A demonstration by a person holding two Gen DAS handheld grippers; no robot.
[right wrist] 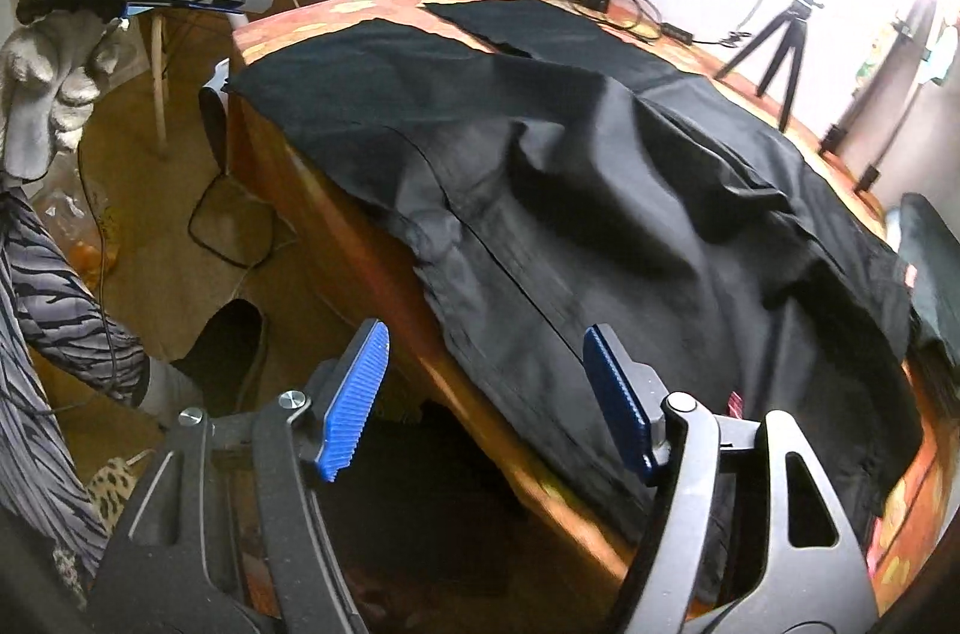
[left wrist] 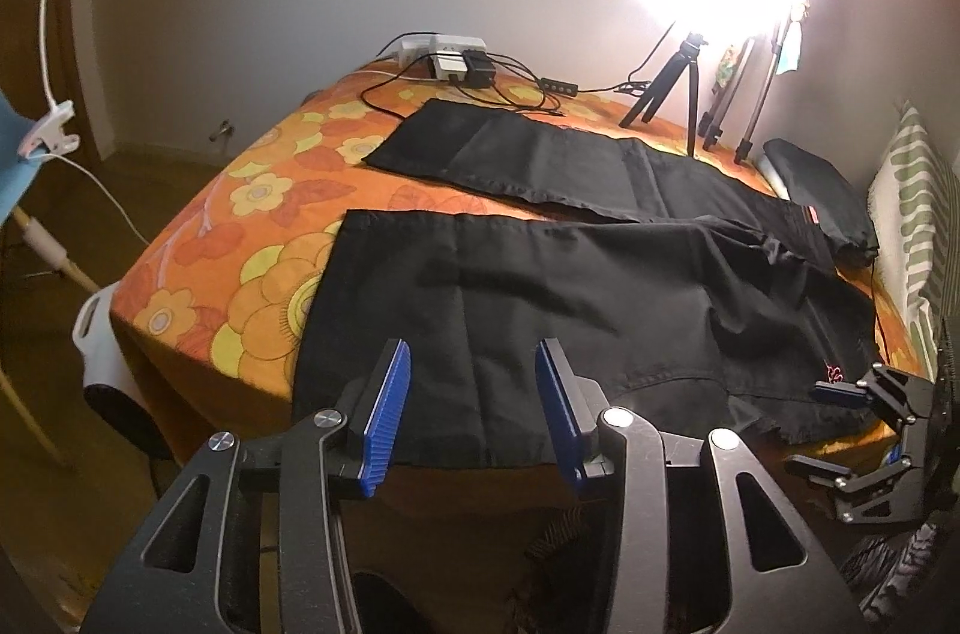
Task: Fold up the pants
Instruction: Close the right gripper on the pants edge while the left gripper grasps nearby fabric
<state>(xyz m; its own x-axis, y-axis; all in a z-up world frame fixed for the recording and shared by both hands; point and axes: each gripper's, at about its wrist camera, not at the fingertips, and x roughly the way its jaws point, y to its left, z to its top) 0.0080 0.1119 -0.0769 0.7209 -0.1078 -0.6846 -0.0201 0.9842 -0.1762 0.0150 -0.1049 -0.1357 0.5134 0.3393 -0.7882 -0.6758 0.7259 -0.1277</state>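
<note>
The black pants lie flat on a bed whose orange flowered cover shows around them, spread out so that each leg can be reached from the near edge. Their long axis runs across the bed: the leg hems point toward the left side in the left wrist view and the waistband toward the right, where a small red tag shows; the far leg angles slightly away from the near leg, so the two open in a narrow V. The near leg's lower edge hangs a little over the bed's front edge, probably so that a jaw can slip under the cloth. The left gripper hovers over that hanging edge with its blue pads apart and the fabric between them but not pinched, so it is open and holds nothing. The right gripper stands over the seat and waist part, jaws wide apart, with nothing clamped; in the left wrist view it sits at the far right near the waistband. Judging from this, both hands are lining up along the near side to pinch it and carry it over the far leg. Behind the pants, a power strip with cables, a small tripod and bright lamps stay clear of the cloth
</note>
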